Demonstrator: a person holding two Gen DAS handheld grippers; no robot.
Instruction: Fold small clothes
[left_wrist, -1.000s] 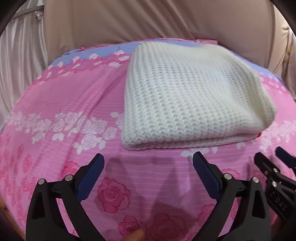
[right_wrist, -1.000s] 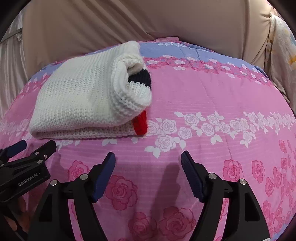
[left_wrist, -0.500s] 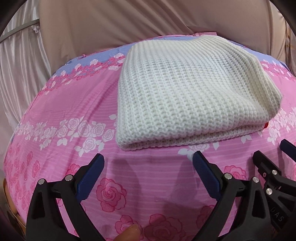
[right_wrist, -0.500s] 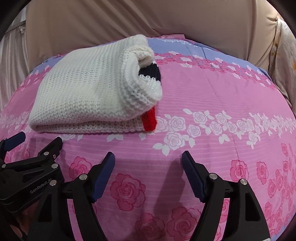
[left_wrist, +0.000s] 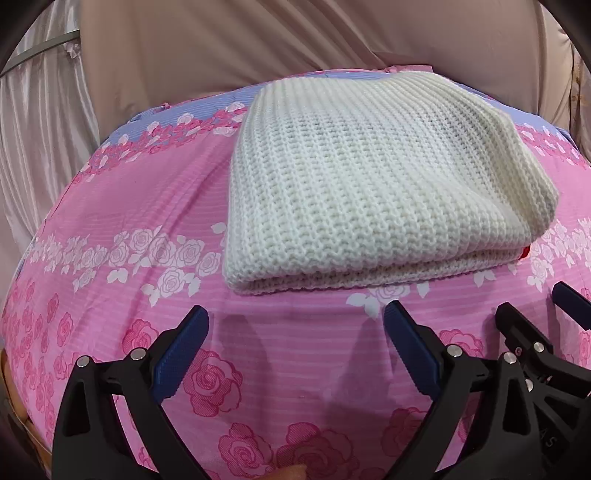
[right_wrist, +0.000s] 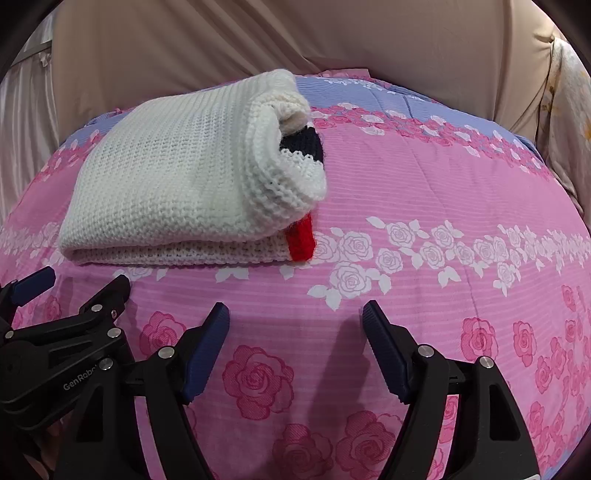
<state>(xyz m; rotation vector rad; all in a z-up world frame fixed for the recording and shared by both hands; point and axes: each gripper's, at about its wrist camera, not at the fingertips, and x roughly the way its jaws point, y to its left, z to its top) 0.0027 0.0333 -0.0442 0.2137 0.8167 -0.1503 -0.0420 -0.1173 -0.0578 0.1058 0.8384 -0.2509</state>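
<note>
on the pink floral bedsheet (left_wrist: 140, 206) lies a folded white sweater (left_wrist: 369, 184) (both grippers (left_wrist: 295, 332) (right_wrist: 295, 325) gape empty).

Left gripper (left_wrist: 295, 325) and right gripper (right_wrist: 295, 319) hover side by side (fingers spread, empty).

Lying folded ahead and blocking the middle of the bedspread (right_wrist: 424, 192): the sweater (left_wrist: 369, 184), leaving open room in front of it and out to its right.
</note>
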